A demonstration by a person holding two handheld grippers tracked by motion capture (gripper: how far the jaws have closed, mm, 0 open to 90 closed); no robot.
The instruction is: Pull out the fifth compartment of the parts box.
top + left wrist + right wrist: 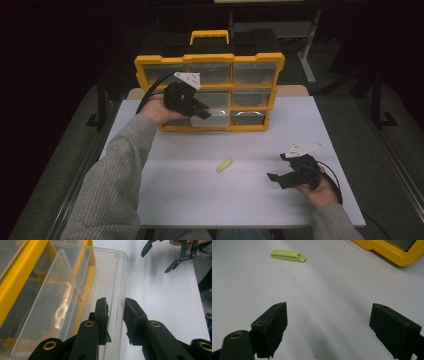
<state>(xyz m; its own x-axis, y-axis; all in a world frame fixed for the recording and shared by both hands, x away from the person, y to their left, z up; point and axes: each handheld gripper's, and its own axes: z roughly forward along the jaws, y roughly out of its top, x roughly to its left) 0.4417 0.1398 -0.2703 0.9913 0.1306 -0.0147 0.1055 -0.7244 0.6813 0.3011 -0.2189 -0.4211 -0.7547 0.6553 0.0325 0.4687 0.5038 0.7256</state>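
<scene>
The front wall of a clear drawer (75, 302) is clamped between the jaws of the left gripper (116, 315); the drawer is pulled partly out of the yellow organizer (210, 92). The right gripper (328, 330) is held released over the tabletop (200, 190), near a green clip (288, 255) lying before the organizer.

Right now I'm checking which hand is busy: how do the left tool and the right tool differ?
The left tool has its jaws close together around the front wall of a clear drawer pulled out of the yellow organizer; the right tool stands wide open with nothing between its jaws. The left tool is up at the organizer; the right tool hovers low over the white table, apart from the green clip. Both are black and hand-held.
</scene>
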